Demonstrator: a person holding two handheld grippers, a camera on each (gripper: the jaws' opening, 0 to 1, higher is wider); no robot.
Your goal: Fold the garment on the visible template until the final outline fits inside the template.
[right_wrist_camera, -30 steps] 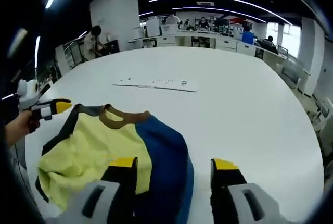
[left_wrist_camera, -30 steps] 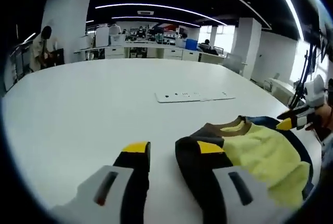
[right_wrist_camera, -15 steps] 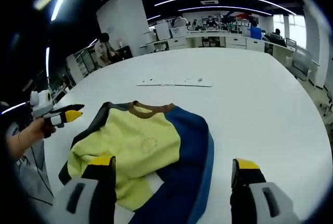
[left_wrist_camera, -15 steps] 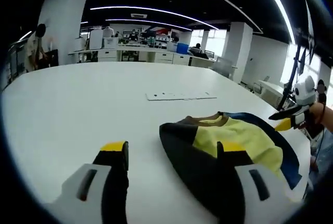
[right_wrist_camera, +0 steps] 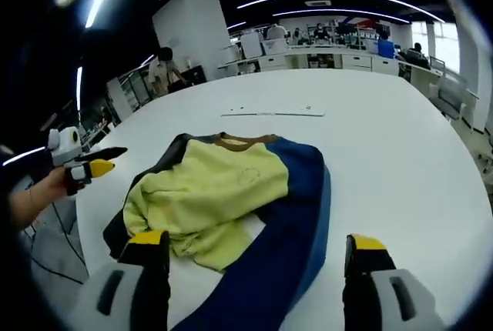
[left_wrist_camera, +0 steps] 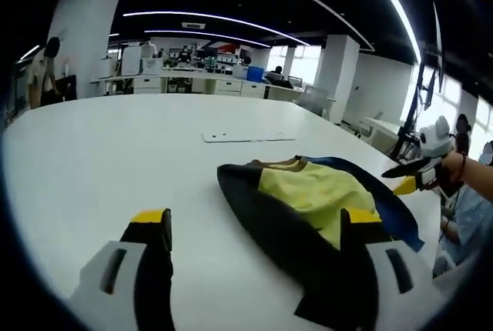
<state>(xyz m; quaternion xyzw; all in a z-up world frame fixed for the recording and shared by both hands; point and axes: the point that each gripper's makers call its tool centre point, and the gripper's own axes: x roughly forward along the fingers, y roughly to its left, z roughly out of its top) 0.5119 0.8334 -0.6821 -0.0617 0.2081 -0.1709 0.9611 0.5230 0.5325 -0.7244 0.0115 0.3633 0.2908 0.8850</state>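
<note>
In the left gripper view, a wide white table (left_wrist_camera: 115, 162) is seen in an open office under ceiling light strips, with a thin white strip (left_wrist_camera: 248, 137) lying flat further along it and desks along the far wall; the left gripper (left_wrist_camera: 254, 227) is held with its jaws spread wide and nothing between them, and the crumpled yellow, navy and black garment (left_wrist_camera: 316, 200) lies on the table, partly covered by the right-hand jaw, while the right gripper (left_wrist_camera: 412, 177) is seen beyond it.

In the right gripper view, the same table (right_wrist_camera: 400, 154) is shown with the garment (right_wrist_camera: 231, 192) lying bunched between and ahead of the widely parted, empty jaws of the right gripper (right_wrist_camera: 254, 250); the strip (right_wrist_camera: 277, 112) lies beyond the collar, and the left gripper (right_wrist_camera: 88, 165), held in a hand (right_wrist_camera: 35, 192), is seen at the table's edge, apart from the cloth.
</note>
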